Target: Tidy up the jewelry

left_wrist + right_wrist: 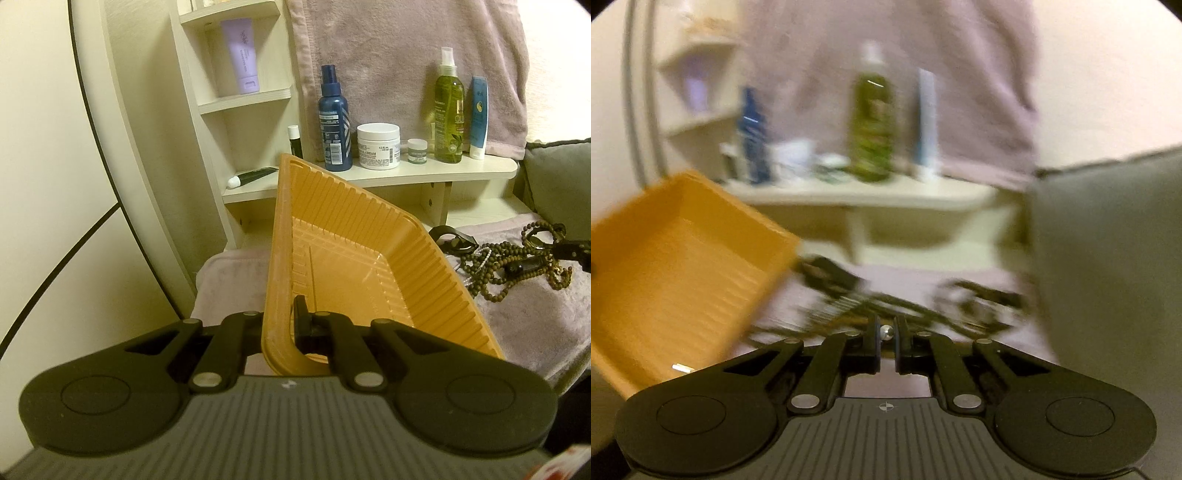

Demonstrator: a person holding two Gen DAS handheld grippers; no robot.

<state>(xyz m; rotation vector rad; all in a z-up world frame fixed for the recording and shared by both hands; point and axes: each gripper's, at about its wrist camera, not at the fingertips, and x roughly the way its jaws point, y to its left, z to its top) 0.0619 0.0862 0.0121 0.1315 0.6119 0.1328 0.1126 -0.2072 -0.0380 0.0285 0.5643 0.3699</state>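
- Jewelry (517,258) lies in a tangled heap of dark bead strands and rings on the mauve towel (535,317), toward the towel's right edge, just beside the orange tray (369,229).
- My left tongs (284,325) are clamped on the near rim of that tray, one finger outside the wall and one inside, and the tray is tipped up on its side, resting on nothing flat that I can see.
- My right tongs (886,338) are nearly together on a small silvery bead (885,331); the right wrist view is smeared with motion, so I cannot tell what that bead belongs to.
- Risk one: the grip on the tray is a thin pinch at one rim. If I swing it fast, I judge the light plastic could twist out and drop onto the heap.
- Risk two: the strands look knotted together. Lifting one piece may drag the rest off the towel's edge, or pull a strand tight.
- Risk three: the bead is small and round between the pads; it could squirt out and vanish into the towel's pile.
- Risk four: the tray's far corner sits close under the cream shelf (406,173), where a blue spray bottle (334,125) and white cream jar (378,146) stand. A careless tilt could knock them.
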